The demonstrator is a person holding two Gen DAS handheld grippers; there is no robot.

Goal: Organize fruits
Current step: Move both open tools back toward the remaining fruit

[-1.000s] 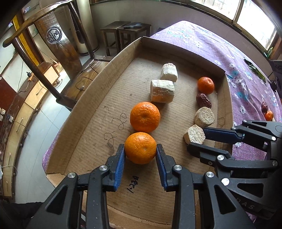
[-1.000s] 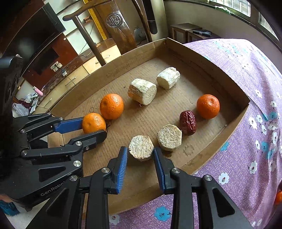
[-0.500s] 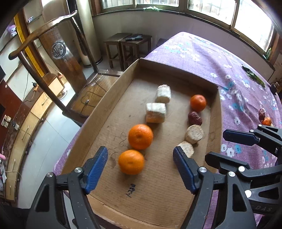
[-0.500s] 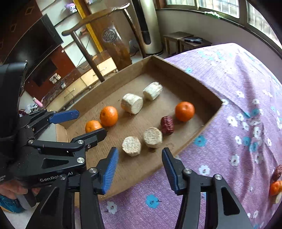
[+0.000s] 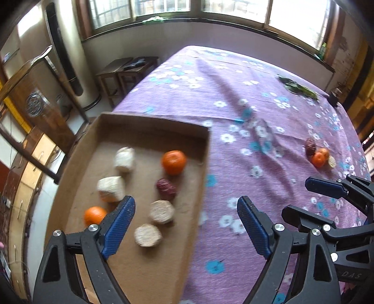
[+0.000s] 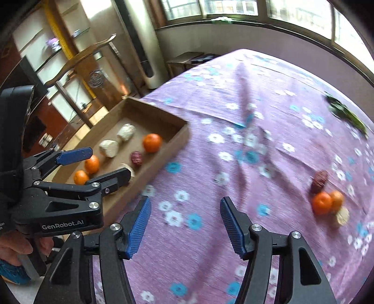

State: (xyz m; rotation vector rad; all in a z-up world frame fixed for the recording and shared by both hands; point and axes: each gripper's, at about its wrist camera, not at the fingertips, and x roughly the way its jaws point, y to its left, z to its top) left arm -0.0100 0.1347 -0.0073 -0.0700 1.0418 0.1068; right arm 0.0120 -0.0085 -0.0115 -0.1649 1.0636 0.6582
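This is a lived-in room of a home. A table under a purple cloth with white and blue flowers (image 5: 257,98) stands below a long row of wood-framed windows (image 5: 210,11). Beside it are a carved dark wooden chair with a round medallion in its back (image 5: 35,107), a tall pale floor-standing air conditioner (image 5: 67,58), two small dark wooden stools (image 5: 126,70) and light wooden cabinets with shelves (image 6: 53,46) along the wall.

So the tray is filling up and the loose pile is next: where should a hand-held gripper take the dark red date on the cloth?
Grip the date across its narrow middle, coming from above on its far side. It lies apart at the pile's far end, while the oranges crowd its near end.
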